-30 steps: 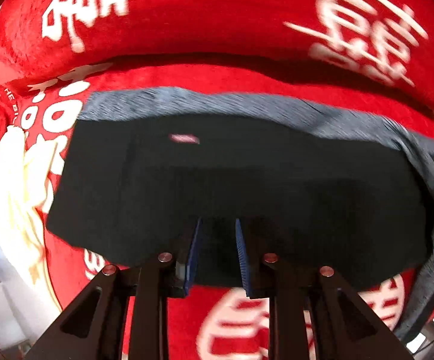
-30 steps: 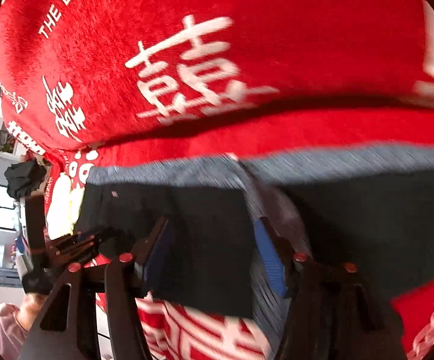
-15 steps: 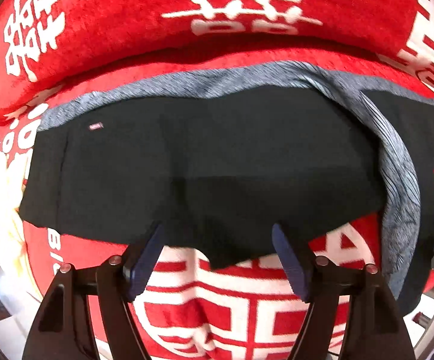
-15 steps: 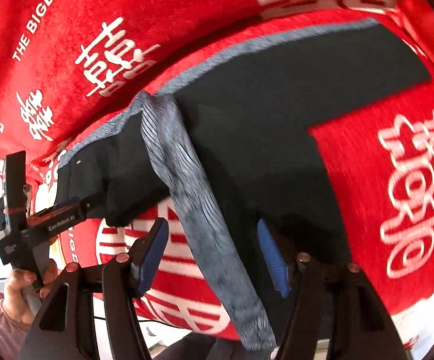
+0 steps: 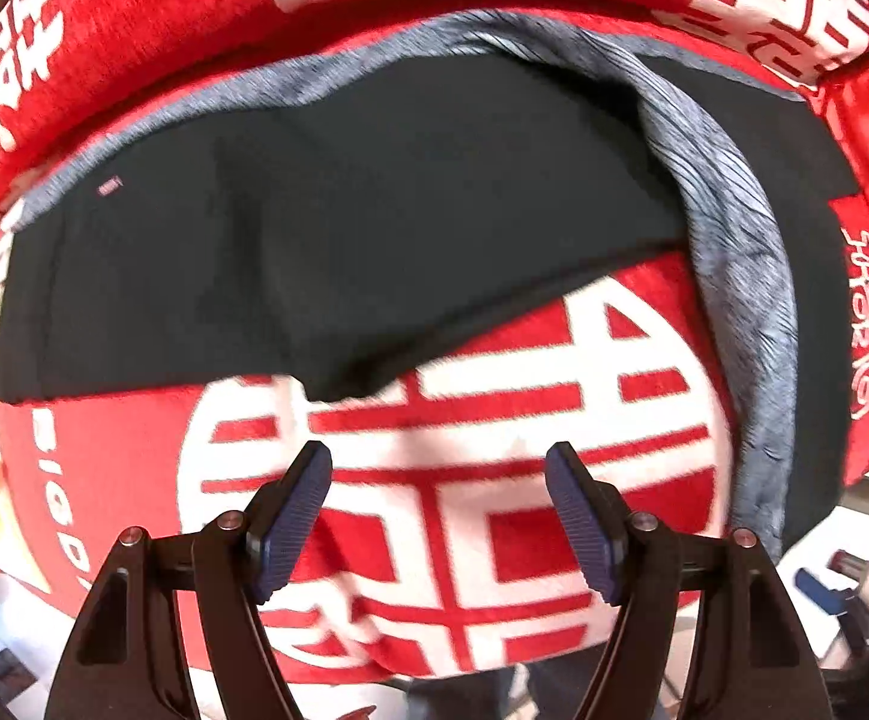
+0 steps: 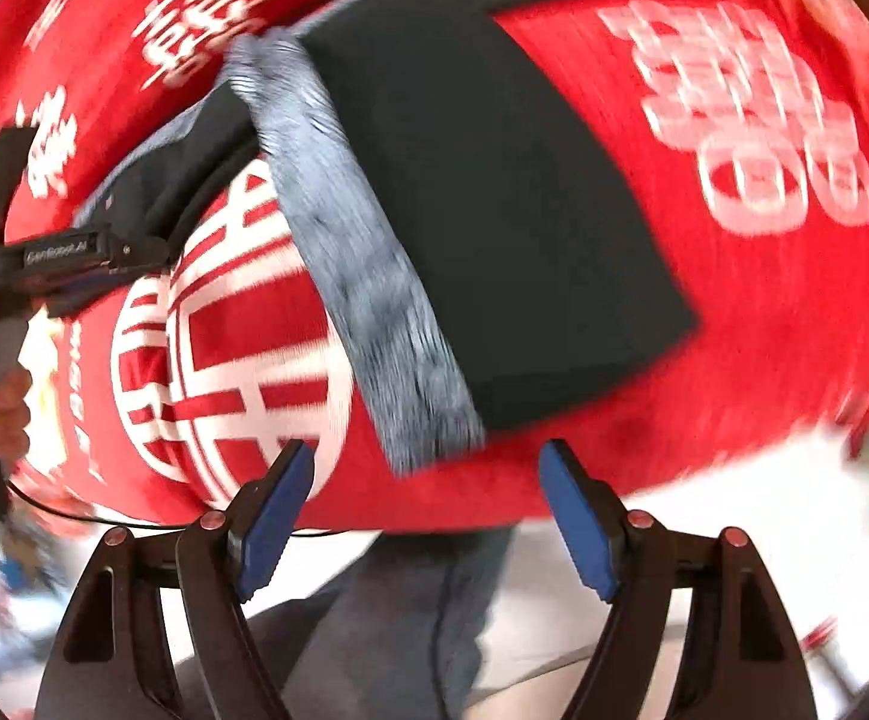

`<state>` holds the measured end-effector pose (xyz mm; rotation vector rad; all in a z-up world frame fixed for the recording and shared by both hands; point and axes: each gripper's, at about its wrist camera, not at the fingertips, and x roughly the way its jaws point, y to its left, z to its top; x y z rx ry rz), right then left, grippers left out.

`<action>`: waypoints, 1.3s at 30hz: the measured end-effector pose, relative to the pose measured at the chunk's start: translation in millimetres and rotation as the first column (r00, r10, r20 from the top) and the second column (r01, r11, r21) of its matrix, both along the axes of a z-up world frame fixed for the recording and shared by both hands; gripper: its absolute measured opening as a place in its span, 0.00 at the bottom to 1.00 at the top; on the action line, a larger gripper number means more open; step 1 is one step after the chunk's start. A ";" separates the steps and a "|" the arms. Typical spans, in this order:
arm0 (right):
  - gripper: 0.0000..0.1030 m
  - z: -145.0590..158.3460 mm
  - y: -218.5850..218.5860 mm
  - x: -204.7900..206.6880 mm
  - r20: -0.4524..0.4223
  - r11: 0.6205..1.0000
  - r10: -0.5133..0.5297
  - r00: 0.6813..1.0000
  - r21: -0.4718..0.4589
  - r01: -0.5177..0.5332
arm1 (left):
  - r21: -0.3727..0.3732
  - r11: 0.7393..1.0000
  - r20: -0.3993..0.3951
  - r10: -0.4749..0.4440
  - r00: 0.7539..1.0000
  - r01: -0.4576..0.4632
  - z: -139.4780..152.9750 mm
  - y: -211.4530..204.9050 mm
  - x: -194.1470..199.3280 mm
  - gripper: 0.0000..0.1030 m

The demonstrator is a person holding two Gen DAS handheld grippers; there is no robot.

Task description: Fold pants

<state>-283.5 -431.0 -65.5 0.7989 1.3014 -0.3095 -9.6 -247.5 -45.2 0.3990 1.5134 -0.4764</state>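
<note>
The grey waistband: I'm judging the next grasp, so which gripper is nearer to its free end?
Right. The right gripper hangs open just below the grey waistband end; the left gripper, open too, hangs over the red blanket beside it.

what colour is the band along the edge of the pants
Heathered grey-blue band on black pants; clearest in the left wrist view.

Bare red blanket [image 5: 152, 480] lies near the pants [image 5: 374, 228], open to a gripper; far of them, the blanket rises as a ridge.
</note>
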 end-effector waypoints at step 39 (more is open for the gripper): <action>0.17 65.4 -361.2 157.9 0.280 0.997 -0.075 0.957 -0.001 0.078 | 0.002 0.988 0.161 0.152 0.975 -0.155 11.5 -126.1 65.9 0.73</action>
